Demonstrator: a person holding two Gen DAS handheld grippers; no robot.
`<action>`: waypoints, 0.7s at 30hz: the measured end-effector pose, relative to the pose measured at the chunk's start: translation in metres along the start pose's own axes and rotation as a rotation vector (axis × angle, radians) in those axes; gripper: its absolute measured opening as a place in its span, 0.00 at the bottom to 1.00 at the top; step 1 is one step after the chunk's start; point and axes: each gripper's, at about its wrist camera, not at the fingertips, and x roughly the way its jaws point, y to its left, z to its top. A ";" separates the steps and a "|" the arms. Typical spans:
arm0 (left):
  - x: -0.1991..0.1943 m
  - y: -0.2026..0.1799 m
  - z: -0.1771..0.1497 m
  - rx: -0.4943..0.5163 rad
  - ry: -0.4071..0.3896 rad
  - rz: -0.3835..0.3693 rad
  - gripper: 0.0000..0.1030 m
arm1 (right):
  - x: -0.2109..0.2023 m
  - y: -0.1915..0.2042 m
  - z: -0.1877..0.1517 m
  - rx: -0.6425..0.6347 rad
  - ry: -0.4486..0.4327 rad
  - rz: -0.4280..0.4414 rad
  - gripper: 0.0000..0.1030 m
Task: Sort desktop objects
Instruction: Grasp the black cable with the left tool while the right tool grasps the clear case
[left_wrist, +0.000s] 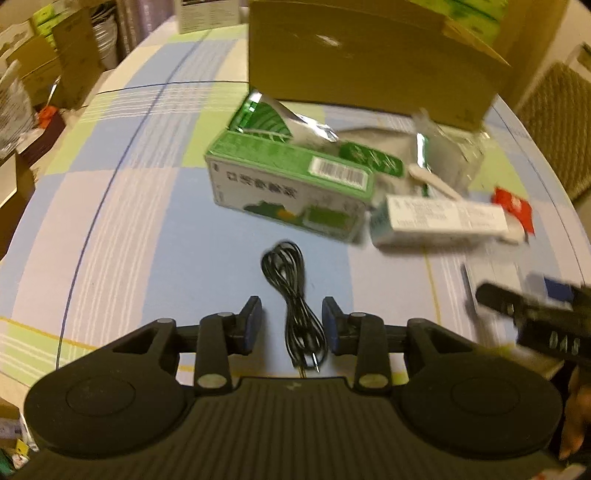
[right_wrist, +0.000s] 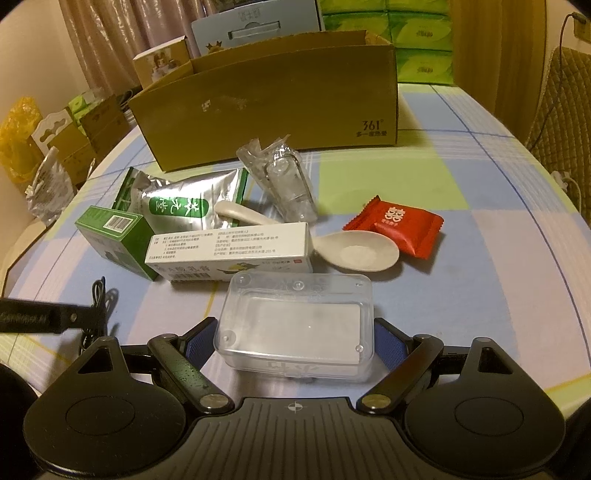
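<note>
Big brown cardboard box (right_wrist: 266, 99) dominates the far side of the checked tablecloth (right_wrist: 461, 177), and everything else sits in front of it. Just before the box's front wall lies a silver-and-green foil pouch (right_wrist: 177, 201), with a crumpled clear plastic wrapper (right_wrist: 284, 181) beside it. Nearer than the pouch, a green carton (left_wrist: 291, 184) stands on the cloth, a long white box (right_wrist: 229, 251) touching its side. Nearer again from the cardboard box comes the clear plastic case (right_wrist: 295, 325), sitting between the right gripper (right_wrist: 295, 341) fingers; the jaws stand wide, and I cannot tell whether the pads press its ends. A white spoon (right_wrist: 358, 253) lies just beyond the case, a second white spoon (right_wrist: 240, 214) partly hidden behind the long box, and a red sachet (right_wrist: 400, 225) touching the first spoon's bowl. Over on the carton's near side, the coiled black cable (left_wrist: 295, 295) lies on the cloth, and the left gripper (left_wrist: 291, 325) has its narrow-set jaws either side of it, pads clear of the wire.
</note>
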 end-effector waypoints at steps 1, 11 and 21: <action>0.002 0.001 0.003 -0.004 -0.002 0.002 0.29 | 0.000 0.000 0.000 0.000 -0.001 0.000 0.83; 0.018 -0.005 0.011 0.020 0.008 0.035 0.17 | 0.002 -0.001 0.000 -0.001 0.002 0.003 0.83; 0.006 -0.005 0.005 0.039 0.003 -0.012 0.09 | 0.002 -0.001 0.000 -0.001 -0.005 0.007 0.83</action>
